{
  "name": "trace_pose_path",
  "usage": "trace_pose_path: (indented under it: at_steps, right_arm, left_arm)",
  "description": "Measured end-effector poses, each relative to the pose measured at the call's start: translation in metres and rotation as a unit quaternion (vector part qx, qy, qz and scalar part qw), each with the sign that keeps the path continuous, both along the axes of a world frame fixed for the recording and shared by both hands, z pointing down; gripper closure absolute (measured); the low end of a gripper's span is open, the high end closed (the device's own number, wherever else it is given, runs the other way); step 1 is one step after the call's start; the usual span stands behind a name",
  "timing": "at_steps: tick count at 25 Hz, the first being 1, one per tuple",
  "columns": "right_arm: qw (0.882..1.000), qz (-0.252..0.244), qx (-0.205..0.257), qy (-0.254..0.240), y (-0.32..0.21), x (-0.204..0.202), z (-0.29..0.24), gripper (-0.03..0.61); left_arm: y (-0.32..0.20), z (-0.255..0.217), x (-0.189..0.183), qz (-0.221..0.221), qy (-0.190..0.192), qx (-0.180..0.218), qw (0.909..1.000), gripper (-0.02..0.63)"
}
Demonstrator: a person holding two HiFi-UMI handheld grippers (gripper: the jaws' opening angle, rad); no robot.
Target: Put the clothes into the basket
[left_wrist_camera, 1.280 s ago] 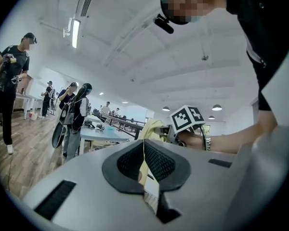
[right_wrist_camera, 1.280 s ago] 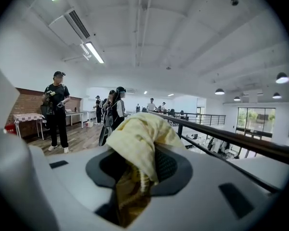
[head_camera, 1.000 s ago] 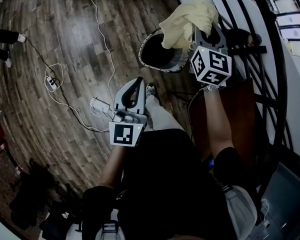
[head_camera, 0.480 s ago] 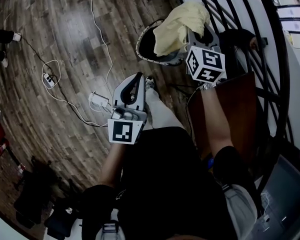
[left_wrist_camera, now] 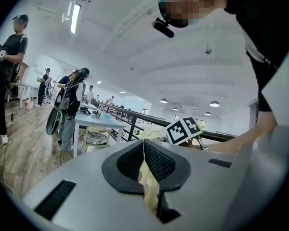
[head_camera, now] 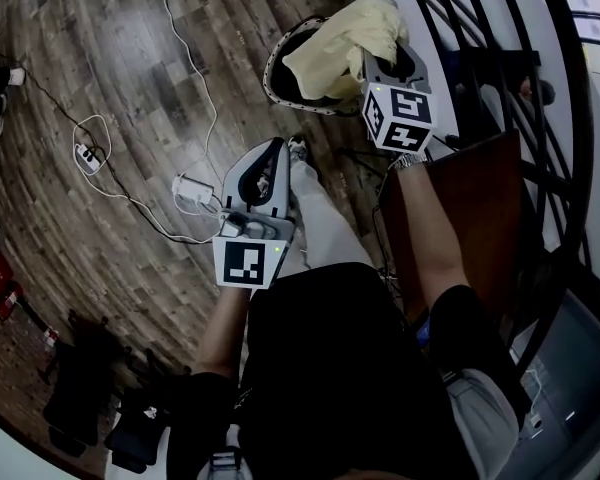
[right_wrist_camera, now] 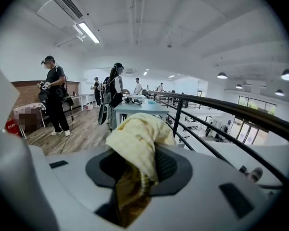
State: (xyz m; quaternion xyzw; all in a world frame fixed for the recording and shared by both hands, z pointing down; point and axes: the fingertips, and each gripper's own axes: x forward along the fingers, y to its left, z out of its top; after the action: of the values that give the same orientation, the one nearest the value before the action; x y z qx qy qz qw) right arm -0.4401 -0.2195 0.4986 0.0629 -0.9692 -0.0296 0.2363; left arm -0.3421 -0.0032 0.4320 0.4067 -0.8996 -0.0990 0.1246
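Observation:
A pale yellow cloth [head_camera: 342, 40] hangs bunched from my right gripper [head_camera: 378, 50], which is shut on it. The cloth droops over the right side of a round dark basket [head_camera: 273, 66] with a light rim, standing on the wooden floor. In the right gripper view the cloth [right_wrist_camera: 135, 134] fills the gap between the pads of the right gripper [right_wrist_camera: 142, 166] and spills over the tips. My left gripper [head_camera: 270, 148] hovers nearer me, below and left of the basket, shut with nothing in it. In the left gripper view its pads [left_wrist_camera: 156, 160] meet edge to edge, with the yellow cloth visible beyond.
White cables, a power strip [head_camera: 85, 154] and an adapter [head_camera: 191, 188] lie on the floor left of the basket. A black railing [head_camera: 540, 98] and a brown panel [head_camera: 480, 208] stand on the right. My shoe [head_camera: 298, 149] is near the basket. People stand farther off [right_wrist_camera: 55, 100].
The right gripper has sunk with the yellow cloth, which now droops lower over the basket's mouth. The left gripper has dropped a little.

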Motion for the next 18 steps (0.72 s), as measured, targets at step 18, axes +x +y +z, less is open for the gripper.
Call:
trace_pose_path:
  at_steps: [18]
  right_arm:
    - [0.995,0.031,-0.052,0.074,0.025,0.021,0.207,0.442]
  left_arm:
    - [-0.017,0.122,-0.022,0.003,0.023,-0.006,0.9997,0.600]
